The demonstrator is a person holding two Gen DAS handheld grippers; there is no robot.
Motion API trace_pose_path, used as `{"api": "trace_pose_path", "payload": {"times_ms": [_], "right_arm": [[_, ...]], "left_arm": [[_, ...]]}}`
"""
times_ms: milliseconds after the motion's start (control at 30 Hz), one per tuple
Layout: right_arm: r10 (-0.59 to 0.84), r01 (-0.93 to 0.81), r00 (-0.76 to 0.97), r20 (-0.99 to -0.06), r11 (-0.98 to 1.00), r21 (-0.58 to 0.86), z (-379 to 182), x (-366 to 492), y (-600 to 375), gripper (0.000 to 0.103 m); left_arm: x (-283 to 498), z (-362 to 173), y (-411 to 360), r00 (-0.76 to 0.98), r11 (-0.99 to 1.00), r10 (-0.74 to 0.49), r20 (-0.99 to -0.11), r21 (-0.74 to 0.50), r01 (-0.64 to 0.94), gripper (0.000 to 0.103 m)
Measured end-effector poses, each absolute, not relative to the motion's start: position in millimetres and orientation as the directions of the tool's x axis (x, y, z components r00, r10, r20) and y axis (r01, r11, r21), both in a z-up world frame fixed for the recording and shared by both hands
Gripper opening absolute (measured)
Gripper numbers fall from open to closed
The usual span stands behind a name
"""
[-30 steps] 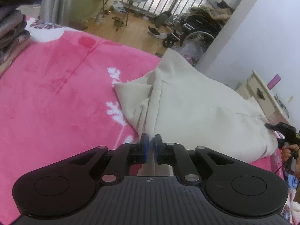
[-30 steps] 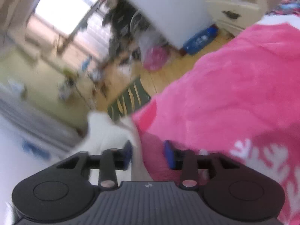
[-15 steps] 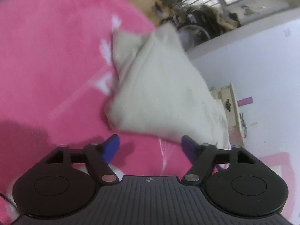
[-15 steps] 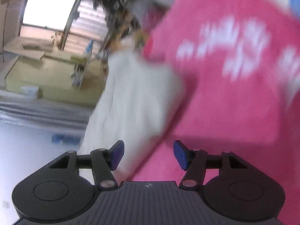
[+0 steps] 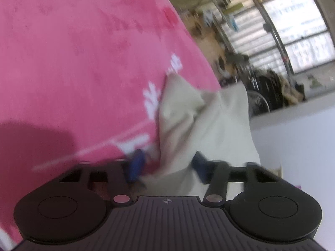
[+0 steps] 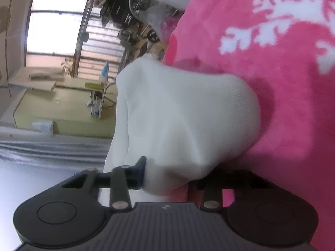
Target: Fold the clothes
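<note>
A cream folded garment (image 5: 201, 125) lies on the pink blanket (image 5: 73, 62). In the blurred left wrist view, my left gripper (image 5: 167, 165) is open, with its blue fingertips (image 5: 136, 163) on either side of the garment's near edge. Seen from the right wrist, the same garment (image 6: 184, 115) bulges up between the fingers of my right gripper (image 6: 167, 175), which is closed on its thick near end. The cloth covers the right finger. Its bulk casts a shadow on the pink blanket (image 6: 282, 94).
Beyond the bed's far edge are a wooden floor, a wheelchair (image 5: 263, 87) and barred windows (image 5: 293, 31). A white wall (image 5: 297, 146) is close on the right of the garment. In the right wrist view, a table and grey curtain (image 6: 52, 146) are on the left.
Both grippers have moved in onto the garment's edge. The left jaws narrowed from wide open, with cloth now between them. The right jaws closed in on the bundle.
</note>
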State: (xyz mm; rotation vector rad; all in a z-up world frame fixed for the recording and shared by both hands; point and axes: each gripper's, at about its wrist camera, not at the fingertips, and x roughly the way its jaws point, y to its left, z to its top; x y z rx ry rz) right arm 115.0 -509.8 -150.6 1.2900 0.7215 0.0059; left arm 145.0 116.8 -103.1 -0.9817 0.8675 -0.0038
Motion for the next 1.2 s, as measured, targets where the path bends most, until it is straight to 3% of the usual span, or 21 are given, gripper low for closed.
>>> {"api": "trace_pose_path", "payload": {"times_ms": [133, 367, 600, 667, 700, 733, 800, 867, 933, 1100, 1200], "right_arm": [[0.337, 0.360, 0.797, -0.501, 0.400, 0.843, -128.4, 106.7, -498.6, 0.019], [0.377, 0.321, 0.795, -0.475, 0.404, 0.857, -88.0, 51.1, -493.2, 0.014], [0.458, 0.355, 0.709, -0.536, 0.424, 0.833, -81.5, -27.3, -482.4, 0.015], [0.448, 0.399, 0.646, -0.618, 0.493, 0.773, -97.6, -34.2, -481.3, 0.024], [0.434, 0.426, 0.605, -0.667, 0.531, 0.732, -107.2, -33.8, -481.0, 0.034], [0.437, 0.460, 0.574, -0.693, 0.528, 0.714, -119.4, -34.3, -485.0, 0.036], [0.469, 0.484, 0.584, -0.663, 0.454, 0.748, -123.6, -40.6, -497.7, 0.041], [0.431, 0.468, 0.587, -0.685, 0.509, 0.722, -105.4, -49.3, -506.7, 0.054], [0.372, 0.436, 0.589, -0.717, 0.601, 0.670, -82.7, -61.3, -512.1, 0.055], [0.193, 0.367, 0.702, -0.685, 0.726, 0.581, -38.0, -77.1, -516.7, 0.055], [0.185, 0.330, 0.726, -0.663, 0.751, 0.571, -35.8, -34.7, -517.8, 0.055]], "left_arm": [[146.5, -80.2, 112.3, 0.685, 0.643, -0.350, -0.639, -0.696, -0.320, 0.009], [111.8, -49.2, 136.9, 0.686, 0.661, -0.406, -0.603, -0.713, -0.235, 0.006], [54.5, -46.6, 160.3, 0.560, 0.755, -0.442, -0.701, -0.628, -0.190, 0.007], [49.9, -60.8, 161.4, 0.504, 0.798, -0.431, -0.749, -0.577, -0.175, 0.014], [48.7, -67.0, 161.2, 0.493, 0.816, -0.418, -0.763, -0.554, -0.165, 0.028], [47.6, -73.3, 161.0, 0.482, 0.834, -0.405, -0.777, -0.530, -0.155, 0.032], [47.6, -65.1, 159.5, 0.502, 0.850, -0.402, -0.766, -0.516, -0.106, 0.032], [46.7, -52.2, 156.8, 0.540, 0.876, -0.382, -0.750, -0.479, -0.046, 0.035], [45.9, -38.4, 152.0, 0.589, 0.913, -0.339, -0.734, -0.407, 0.019, 0.042], [68.8, -33.3, 122.4, 0.600, 0.927, -0.370, -0.710, -0.322, 0.191, 0.043], [84.9, -42.6, 108.5, 0.578, 0.928, -0.372, -0.726, -0.291, 0.232, 0.043]]}}
